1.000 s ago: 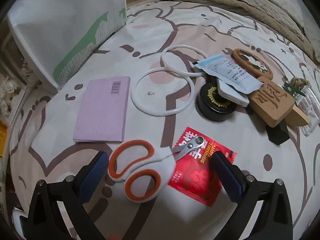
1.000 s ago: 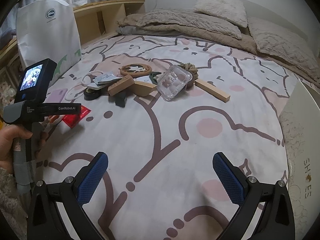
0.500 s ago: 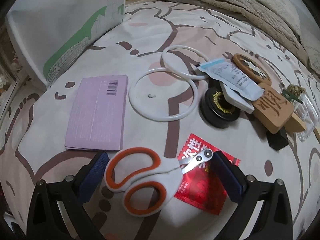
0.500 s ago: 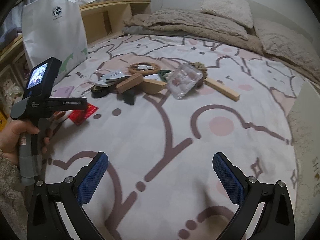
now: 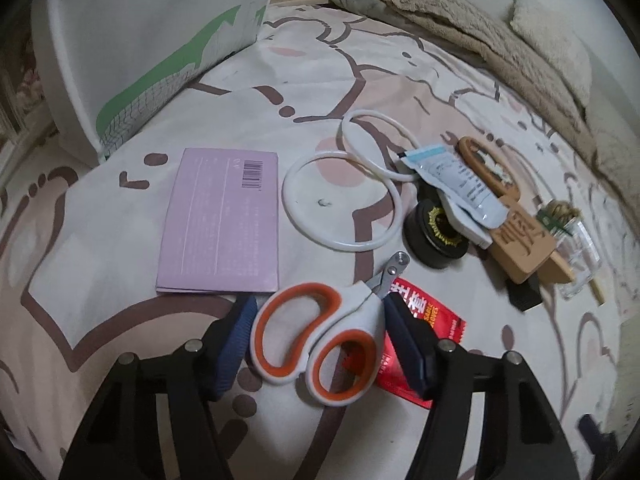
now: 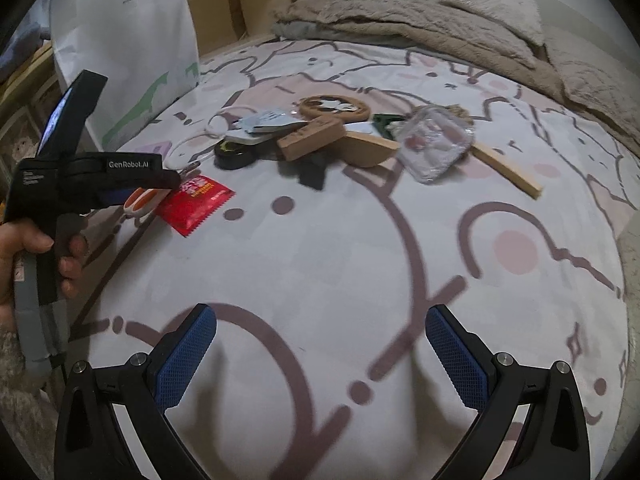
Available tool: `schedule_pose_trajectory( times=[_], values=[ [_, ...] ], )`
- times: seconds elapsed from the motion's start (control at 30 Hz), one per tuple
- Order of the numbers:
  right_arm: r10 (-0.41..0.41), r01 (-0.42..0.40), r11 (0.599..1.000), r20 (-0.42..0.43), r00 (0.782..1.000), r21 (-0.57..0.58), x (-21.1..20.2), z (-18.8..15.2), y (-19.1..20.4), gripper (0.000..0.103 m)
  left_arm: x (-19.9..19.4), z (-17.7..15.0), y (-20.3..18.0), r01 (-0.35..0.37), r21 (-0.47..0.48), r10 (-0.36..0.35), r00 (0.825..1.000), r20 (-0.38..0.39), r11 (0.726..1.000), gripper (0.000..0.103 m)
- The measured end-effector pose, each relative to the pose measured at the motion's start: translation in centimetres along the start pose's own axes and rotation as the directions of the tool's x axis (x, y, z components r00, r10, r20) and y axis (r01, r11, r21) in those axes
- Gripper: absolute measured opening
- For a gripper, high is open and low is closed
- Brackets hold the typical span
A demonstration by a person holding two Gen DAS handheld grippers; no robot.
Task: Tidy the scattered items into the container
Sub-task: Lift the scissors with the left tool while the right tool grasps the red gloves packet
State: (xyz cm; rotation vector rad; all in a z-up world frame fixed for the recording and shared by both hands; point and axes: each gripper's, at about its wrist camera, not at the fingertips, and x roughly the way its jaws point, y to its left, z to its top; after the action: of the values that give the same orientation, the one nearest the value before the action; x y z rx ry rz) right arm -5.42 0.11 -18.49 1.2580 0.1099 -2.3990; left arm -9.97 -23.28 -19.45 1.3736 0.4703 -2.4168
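Wide apart a second ago, the left claw point(image 5: 320, 336) is closing around the orange-and-white plastic-handled scissors point(image 5: 316, 332), lying flat on the patterned bed sheet point(image 5: 320, 60), partly over a red foil packet point(image 5: 436, 324).

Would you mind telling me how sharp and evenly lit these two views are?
Left wrist view: dim indoor light, the scissors fairly sharp, fisheye bending the bedspread at the edges, corners vignetted black. Right wrist view: brighter, with motion blur on the clear plastic box and the bedspread print near the frame's bottom.
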Motion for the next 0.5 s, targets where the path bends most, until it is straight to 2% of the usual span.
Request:
schedule_pose_trajectory(
  times=[0.27,0.5],
  values=[
    [0.053,-0.052,0.998,-0.027,0.998,0.038,2.1,2.7,2.5,0.103,-1.7,0.7,3.0,0.081,-0.116,-0.078,0.997,0.025,0.99,0.065],
    [0.058,-0.06,0.998,-0.06,0.996,-0.02,4.8,5.6,6.0,0.103,-3.0,1.4,5.4,0.108,-0.198,-0.096,0.993,0.071,0.974,0.065]
  ],
)
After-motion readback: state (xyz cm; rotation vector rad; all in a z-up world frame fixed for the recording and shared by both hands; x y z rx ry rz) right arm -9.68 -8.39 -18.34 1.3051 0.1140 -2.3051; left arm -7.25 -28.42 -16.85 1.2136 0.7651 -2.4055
